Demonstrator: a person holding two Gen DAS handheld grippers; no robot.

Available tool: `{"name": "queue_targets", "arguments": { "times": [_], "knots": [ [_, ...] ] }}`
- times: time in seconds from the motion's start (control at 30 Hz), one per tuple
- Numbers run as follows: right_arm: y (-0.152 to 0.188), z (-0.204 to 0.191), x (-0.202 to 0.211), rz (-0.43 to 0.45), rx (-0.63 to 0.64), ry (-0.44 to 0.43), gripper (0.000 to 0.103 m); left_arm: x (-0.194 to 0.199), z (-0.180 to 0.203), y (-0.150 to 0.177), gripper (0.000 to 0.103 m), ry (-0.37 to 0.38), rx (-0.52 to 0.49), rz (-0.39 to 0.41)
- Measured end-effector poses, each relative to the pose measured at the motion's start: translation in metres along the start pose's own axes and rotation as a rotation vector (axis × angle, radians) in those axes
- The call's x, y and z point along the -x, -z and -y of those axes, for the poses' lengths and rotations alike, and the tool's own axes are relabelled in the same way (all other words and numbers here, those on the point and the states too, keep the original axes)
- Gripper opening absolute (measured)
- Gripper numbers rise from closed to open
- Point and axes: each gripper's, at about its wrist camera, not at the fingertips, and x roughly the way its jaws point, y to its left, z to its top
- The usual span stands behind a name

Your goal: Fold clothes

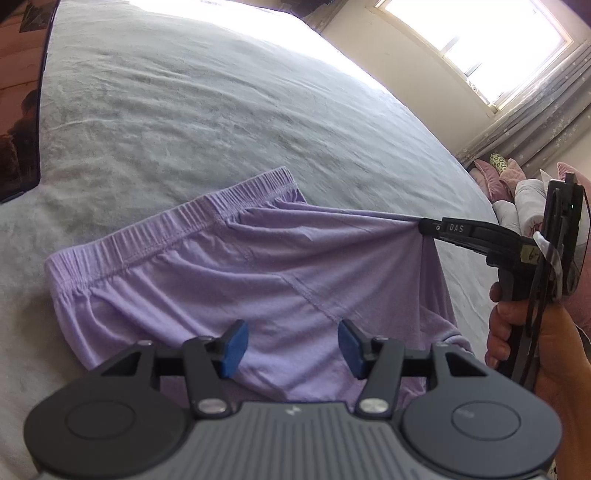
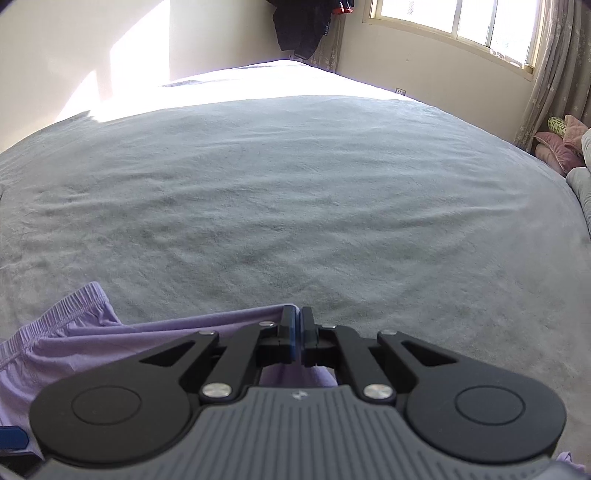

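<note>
Lilac shorts [image 1: 229,280] with a ribbed elastic waistband lie on the grey bed cover [image 1: 207,110]. My right gripper [image 1: 424,225], held by a hand at the right, is shut on a pinch of the shorts' fabric and pulls it taut and up off the bed. In the right wrist view the right gripper [image 2: 298,332] has its blue pads pressed together on that lilac fabric [image 2: 110,343]. My left gripper [image 1: 291,347] hovers over the shorts' near part, its jaws apart, nothing pinched between the blue pads [image 1: 233,349].
The bed cover [image 2: 295,203] stretches far ahead, sunlit at the back. A dark wooden board [image 1: 18,110] stands at the bed's left. Pink and grey cushions [image 2: 561,147] are piled at the right under a curtained window [image 2: 461,22]. Dark clothes [image 2: 306,22] hang in the far corner.
</note>
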Motion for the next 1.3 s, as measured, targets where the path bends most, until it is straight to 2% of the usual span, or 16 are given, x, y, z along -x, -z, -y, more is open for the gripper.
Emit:
{"name": "queue_targets", "arguments": {
  "times": [0.17,0.27,0.3,0.33,0.47,0.57,0.6,0.63,0.8,1.17,1.3],
  "knots": [
    [0.004,-0.002,-0.016,-0.023,-0.012,0.067,0.002,0.000,-0.003,-0.001,0.054,0.002,-0.004,-0.003],
    [0.012,-0.007,-0.019,-0.049,0.007,0.060,0.003,0.000,-0.003,-0.002,0.054,0.003,-0.002,-0.005],
    [0.014,-0.008,-0.017,-0.050,0.012,0.049,0.011,0.000,-0.003,-0.002,0.054,0.004,-0.001,-0.005],
    [0.015,-0.009,-0.014,-0.058,0.014,0.038,0.013,0.001,-0.003,-0.002,0.054,0.005,-0.001,-0.005],
    [0.017,-0.006,-0.001,-0.074,0.000,0.008,0.014,0.002,-0.001,-0.002,0.054,0.009,-0.003,-0.002],
    [0.019,-0.002,0.018,-0.062,-0.014,-0.001,0.027,0.003,0.001,-0.001,0.054,0.012,-0.003,0.000],
    [0.020,0.000,0.025,-0.057,-0.018,-0.004,0.038,0.003,0.002,0.000,0.054,0.015,-0.008,-0.001],
    [0.022,0.001,0.033,-0.052,-0.014,-0.009,0.040,0.002,0.004,0.000,0.054,0.018,-0.012,-0.002],
    [0.041,0.008,0.072,-0.052,0.005,-0.023,0.040,0.004,0.020,0.010,0.052,0.050,-0.063,-0.015],
    [0.113,0.028,0.142,-0.079,-0.027,-0.049,0.040,-0.003,0.058,0.037,0.044,0.123,-0.156,-0.089],
    [0.136,0.031,0.163,-0.074,-0.043,-0.065,0.040,-0.004,0.072,0.048,0.034,0.188,-0.198,-0.132]
  ]
}}
